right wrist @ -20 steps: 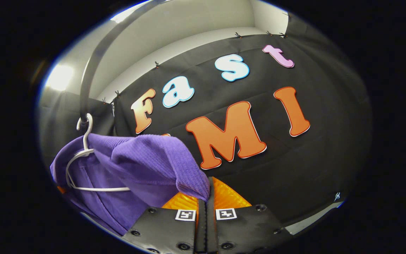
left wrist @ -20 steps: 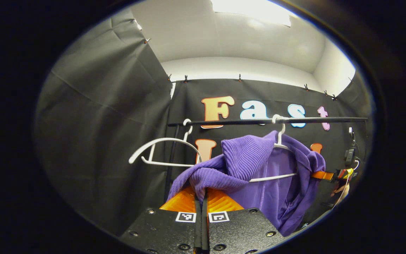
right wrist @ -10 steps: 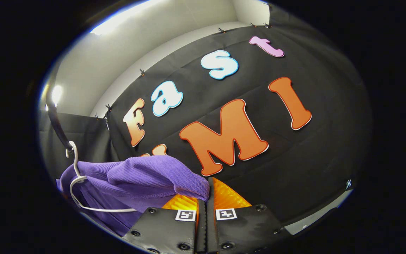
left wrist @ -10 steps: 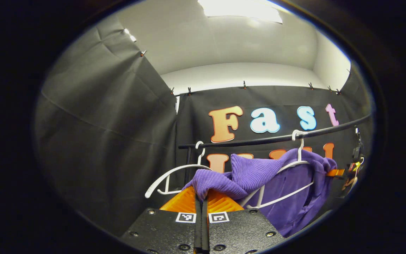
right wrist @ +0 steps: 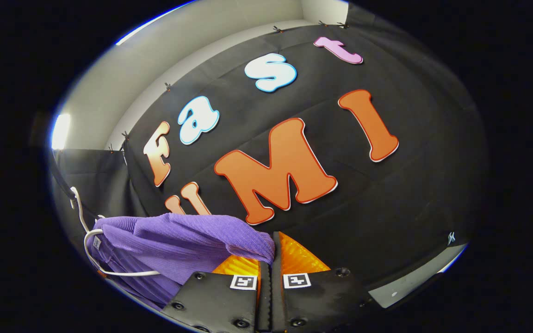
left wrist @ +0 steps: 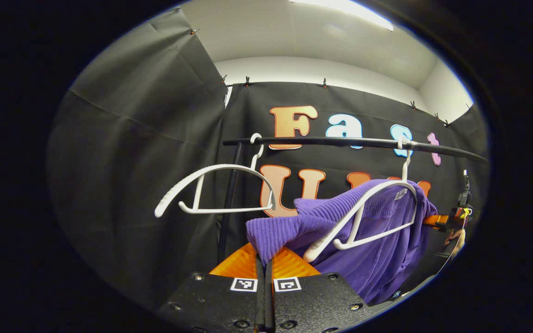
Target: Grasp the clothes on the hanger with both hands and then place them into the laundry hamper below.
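Observation:
A purple ribbed garment (left wrist: 368, 236) hangs partly off a white hanger (left wrist: 363, 215) hooked on a black rail (left wrist: 340, 142). My left gripper (left wrist: 264, 259) is shut on a bunched corner of the garment, pulled out to the left of the hanger. In the right gripper view the same purple garment (right wrist: 178, 240) stretches left toward the white hanger (right wrist: 91, 249), and my right gripper (right wrist: 271, 252) is shut on its near edge. The other gripper (left wrist: 447, 224) and the hand holding it show past the garment's far side in the left gripper view.
An empty white hanger (left wrist: 213, 192) hangs on the rail to the left of the garment. The rail's black upright post (left wrist: 230, 194) stands behind it. Black cloth walls enclose the booth on the left and back.
The garment's left shoulder has slid off the hanger, baring the hanger's left arm. Both grippers keep their hold, and the right gripper has moved farther from the rail.

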### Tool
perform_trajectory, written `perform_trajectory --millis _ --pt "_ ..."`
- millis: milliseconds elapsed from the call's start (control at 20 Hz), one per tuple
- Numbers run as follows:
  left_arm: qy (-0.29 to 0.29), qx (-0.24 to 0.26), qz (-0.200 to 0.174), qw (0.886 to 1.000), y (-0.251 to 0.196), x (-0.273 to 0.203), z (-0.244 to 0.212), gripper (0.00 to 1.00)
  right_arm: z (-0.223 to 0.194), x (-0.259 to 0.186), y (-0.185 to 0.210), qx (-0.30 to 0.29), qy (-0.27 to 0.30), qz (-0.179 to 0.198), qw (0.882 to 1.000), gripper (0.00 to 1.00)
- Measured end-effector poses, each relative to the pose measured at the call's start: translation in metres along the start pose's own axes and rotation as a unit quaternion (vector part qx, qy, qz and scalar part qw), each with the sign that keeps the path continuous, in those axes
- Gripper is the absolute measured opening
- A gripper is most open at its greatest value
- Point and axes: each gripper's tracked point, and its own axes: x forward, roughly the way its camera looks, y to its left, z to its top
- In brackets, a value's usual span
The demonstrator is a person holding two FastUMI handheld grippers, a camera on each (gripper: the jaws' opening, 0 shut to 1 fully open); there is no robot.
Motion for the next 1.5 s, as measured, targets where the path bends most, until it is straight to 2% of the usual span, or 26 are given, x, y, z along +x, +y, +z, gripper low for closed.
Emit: perform_trajectory --millis 150,350,550,850,1050,1500 --pt "0.007 0.005 0.009 1.000 0.003 0.006 -0.011 0.01 -0.017 0.007 -0.038 -0.028 0.013 -0.062 0.998 0.07" --pt "0.047 -0.019 0.002 0.999 0.002 -0.001 -0.059 0.00 -0.058 0.001 -0.056 -0.021 0.040 -0.062 0.997 0.07" --pt "0.050 -0.004 -0.002 0.999 -0.007 -0.017 -0.081 0.00 -0.078 -0.029 -0.037 -0.020 0.046 -0.024 0.998 0.07" --pt "0.072 0.017 -0.073 0.995 -0.064 -0.034 -0.103 0.01 -0.099 -0.078 -0.013 -0.084 0.046 -0.003 0.995 0.07" --pt "0.084 0.013 -0.113 0.990 -0.105 -0.047 -0.115 0.00 -0.118 -0.111 -0.001 -0.086 0.058 0.022 0.994 0.07" --pt "0.125 -0.004 -0.214 0.969 -0.212 -0.071 -0.154 0.00 -0.174 -0.159 -0.008 -0.119 0.076 0.023 0.990 0.07"
